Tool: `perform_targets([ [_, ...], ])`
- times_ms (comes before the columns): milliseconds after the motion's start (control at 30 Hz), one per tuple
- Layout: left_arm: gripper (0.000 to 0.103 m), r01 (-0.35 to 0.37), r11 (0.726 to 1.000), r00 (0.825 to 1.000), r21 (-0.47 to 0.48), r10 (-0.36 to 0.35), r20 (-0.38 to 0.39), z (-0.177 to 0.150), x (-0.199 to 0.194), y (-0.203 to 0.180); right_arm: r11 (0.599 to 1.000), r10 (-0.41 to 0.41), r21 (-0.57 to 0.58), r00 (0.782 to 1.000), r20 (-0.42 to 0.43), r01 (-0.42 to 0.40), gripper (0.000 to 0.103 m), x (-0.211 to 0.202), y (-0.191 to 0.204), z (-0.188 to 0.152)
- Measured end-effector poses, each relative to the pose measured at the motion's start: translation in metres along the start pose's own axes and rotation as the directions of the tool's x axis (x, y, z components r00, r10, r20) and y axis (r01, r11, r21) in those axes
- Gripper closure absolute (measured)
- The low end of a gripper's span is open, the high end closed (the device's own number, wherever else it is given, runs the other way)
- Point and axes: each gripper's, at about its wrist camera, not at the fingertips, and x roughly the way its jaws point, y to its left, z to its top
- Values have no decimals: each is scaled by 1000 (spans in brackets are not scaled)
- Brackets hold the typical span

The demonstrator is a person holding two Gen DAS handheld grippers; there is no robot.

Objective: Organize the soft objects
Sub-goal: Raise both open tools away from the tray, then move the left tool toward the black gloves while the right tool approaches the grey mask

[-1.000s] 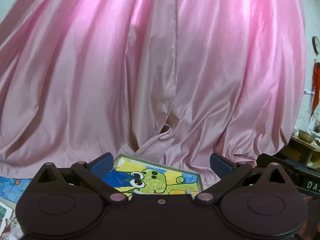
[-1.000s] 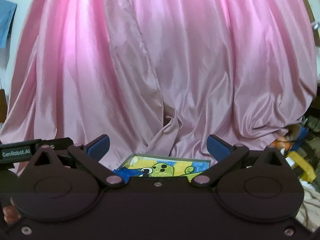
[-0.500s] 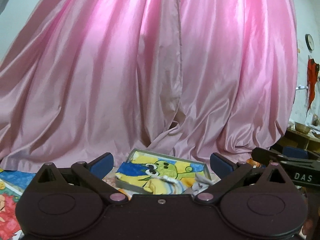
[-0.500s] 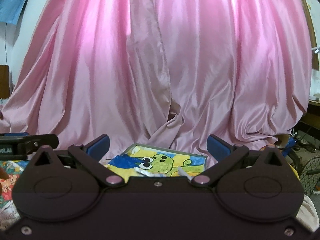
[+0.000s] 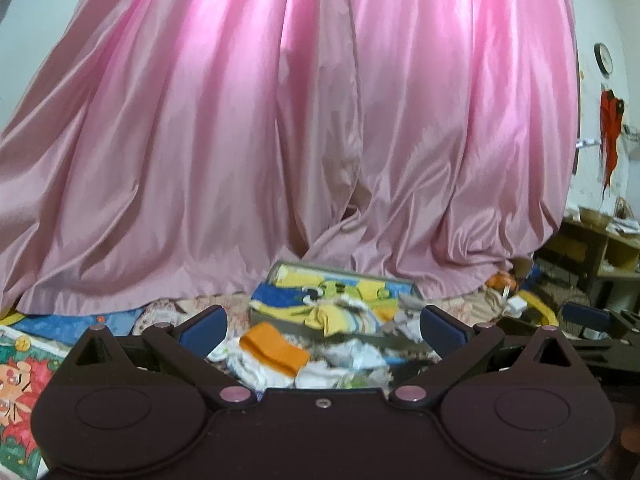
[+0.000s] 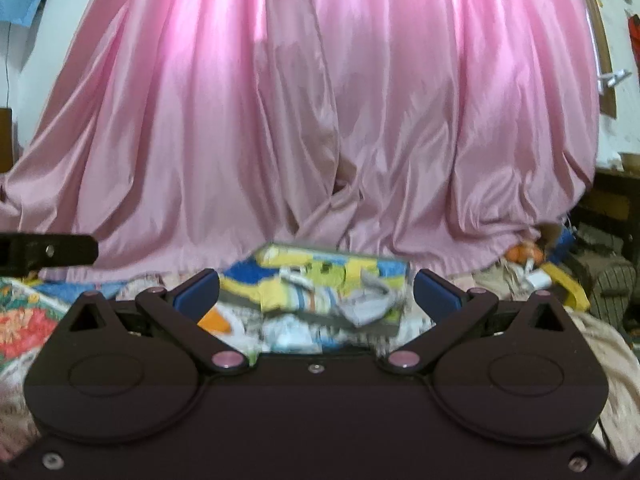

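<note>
A box with a yellow, blue and green cartoon lining stands on the bed in front of a pink curtain. Small soft clothes lie in and before it: a yellow striped piece, an orange piece, white pieces and a grey one. My left gripper is open and empty, just short of the pile. My right gripper is open and empty, also facing the box.
A pink satin curtain fills the background. A colourful printed sheet lies at left. Cluttered shelves and furniture stand at right, with a yellow item and beige cloth.
Both grippers have pulled back and tilted down. The box now sits farther off, and the pile of small clothes before it has come into view.
</note>
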Motion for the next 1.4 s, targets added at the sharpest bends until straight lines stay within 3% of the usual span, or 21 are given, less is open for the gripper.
perform_targets([
  [467, 1, -42, 999, 986, -8, 40, -160, -64, 2, 18, 996, -55, -82, 989, -138, 44, 0, -58, 59, -56],
  [667, 1, -45, 999, 979, 20, 48, -198, -73, 6, 16, 991, -55, -128, 984, -172, 33, 0, -42, 71, -66],
  [1033, 1, -130, 990, 956, 56, 140, -259, -79, 18, 20, 992, -59, -124, 967, -248, 29, 0, 1, 67, -79],
  [1233, 1, -131, 988, 948, 77, 148, -281, -81, 21, 17, 992, -59, -126, 955, -291, 23, 0, 24, 31, -75],
  [1400, 1, -133, 987, 940, 91, 155, -305, -84, 25, 15, 992, -63, -126, 941, -331, 22, 0, 37, 27, -80],
])
